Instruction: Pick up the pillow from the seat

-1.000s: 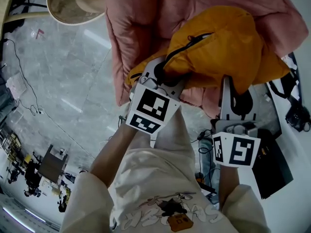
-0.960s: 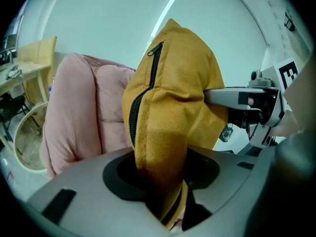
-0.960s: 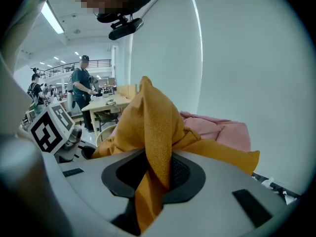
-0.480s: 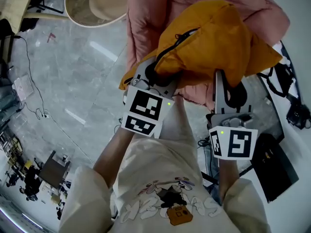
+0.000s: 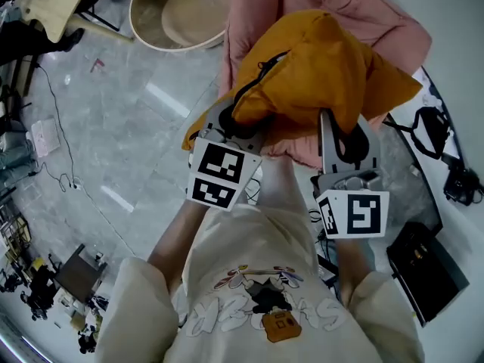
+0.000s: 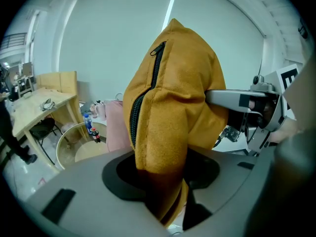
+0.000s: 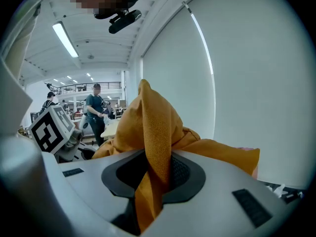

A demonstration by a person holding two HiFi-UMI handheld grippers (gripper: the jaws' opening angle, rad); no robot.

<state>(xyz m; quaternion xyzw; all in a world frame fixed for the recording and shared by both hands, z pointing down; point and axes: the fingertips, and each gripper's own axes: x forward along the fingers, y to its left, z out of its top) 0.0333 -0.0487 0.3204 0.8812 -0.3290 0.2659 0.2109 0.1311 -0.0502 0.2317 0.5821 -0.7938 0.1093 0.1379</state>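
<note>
Pink seat (image 5: pixel 378 21) beneath, orange pillow (image 5: pixel 325 66) pinched in left tool (image 5: pixel 237 121) and right tool (image 5: pixel 345 139)

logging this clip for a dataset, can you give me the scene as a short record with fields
object: orange pillow, black zipper along one edge
left gripper: shut on the pillow's zipper side
right gripper: shut on a fold at the pillow's other side
pillow position: held up by both grippers, over the pink seat
nearby: round beige table on the grey floor
</note>
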